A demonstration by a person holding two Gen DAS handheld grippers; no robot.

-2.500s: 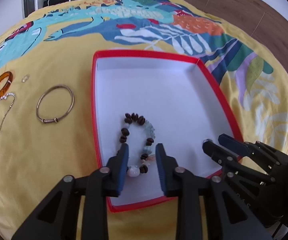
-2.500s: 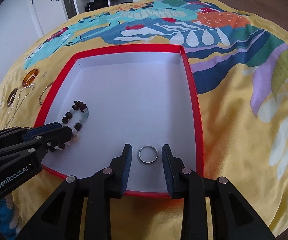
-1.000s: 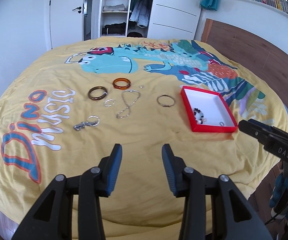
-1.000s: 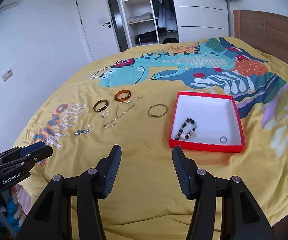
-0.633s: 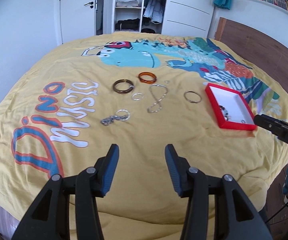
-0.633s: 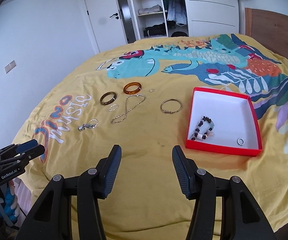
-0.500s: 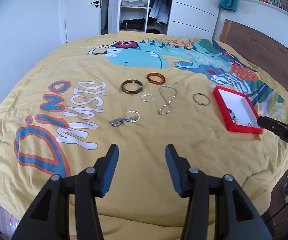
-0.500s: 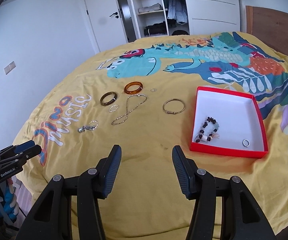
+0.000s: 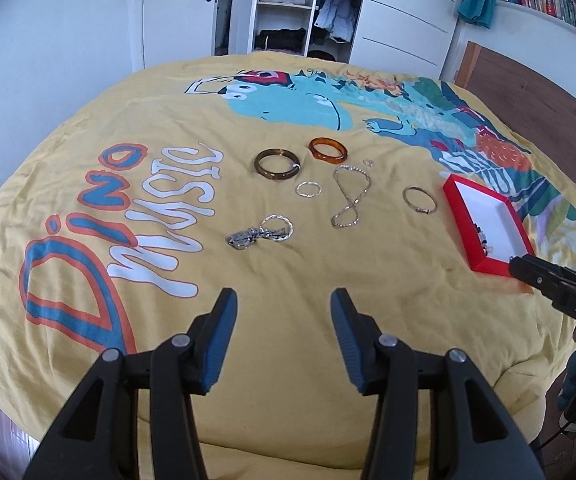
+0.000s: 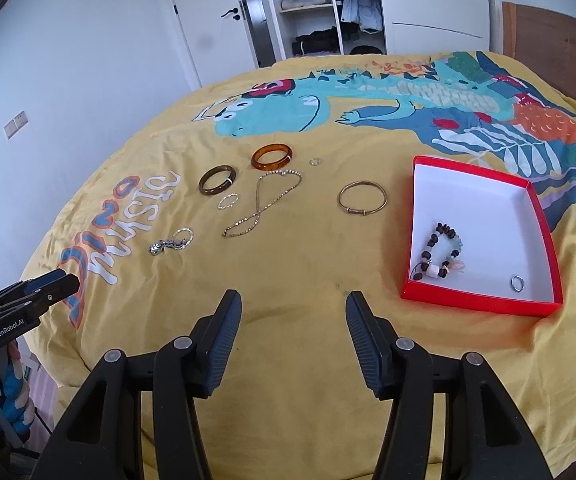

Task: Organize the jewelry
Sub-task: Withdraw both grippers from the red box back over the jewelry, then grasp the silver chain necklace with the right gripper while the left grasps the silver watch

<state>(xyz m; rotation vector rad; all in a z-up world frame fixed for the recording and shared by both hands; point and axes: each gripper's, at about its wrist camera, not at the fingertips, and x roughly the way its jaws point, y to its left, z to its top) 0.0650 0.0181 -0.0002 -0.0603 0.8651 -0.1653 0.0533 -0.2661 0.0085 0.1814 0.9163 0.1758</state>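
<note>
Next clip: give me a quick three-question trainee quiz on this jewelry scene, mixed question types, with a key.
1. True or false: the red box is empty.
2. Multiple choice: which piece on the bedspread lies nearest the red box? A) orange bangle B) thin metal bangle C) dark brown bangle
3. Fill in: the left gripper and right gripper each hold ____.

Key
1. False: a beaded bracelet and a small ring lie in it.
2. B.
3. Nothing: the fingers of both stand apart over bare bedspread.
</note>
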